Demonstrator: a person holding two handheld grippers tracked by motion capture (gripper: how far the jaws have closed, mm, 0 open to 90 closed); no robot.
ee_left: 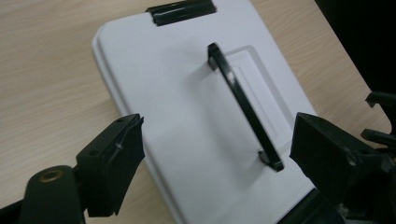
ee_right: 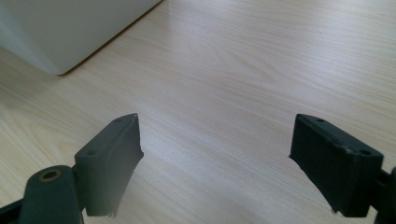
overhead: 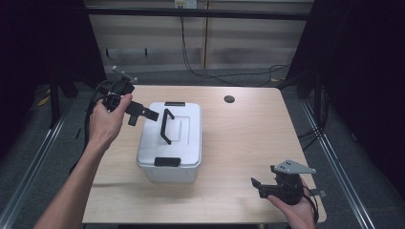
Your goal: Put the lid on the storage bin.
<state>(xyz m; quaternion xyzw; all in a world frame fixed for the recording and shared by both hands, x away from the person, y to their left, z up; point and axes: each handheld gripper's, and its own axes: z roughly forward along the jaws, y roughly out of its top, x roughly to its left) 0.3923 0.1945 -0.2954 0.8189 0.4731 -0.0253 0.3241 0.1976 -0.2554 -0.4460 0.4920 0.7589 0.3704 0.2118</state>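
A white lidded box stands at the middle of the wooden table. Its black handle stands raised over the lid, and a black latch sits at the far end and the near end. My left gripper hovers over the box's left edge, open and empty. In the left gripper view its jaws frame the lid and the handle from above. My right gripper rests low at the front right, open. Bare wood lies between its jaws, with the box's corner beyond.
A round cable hole is in the table near its far edge. Bare tabletop lies to the right of the box. Black cables run across the floor behind the table, and metal rails flank it.
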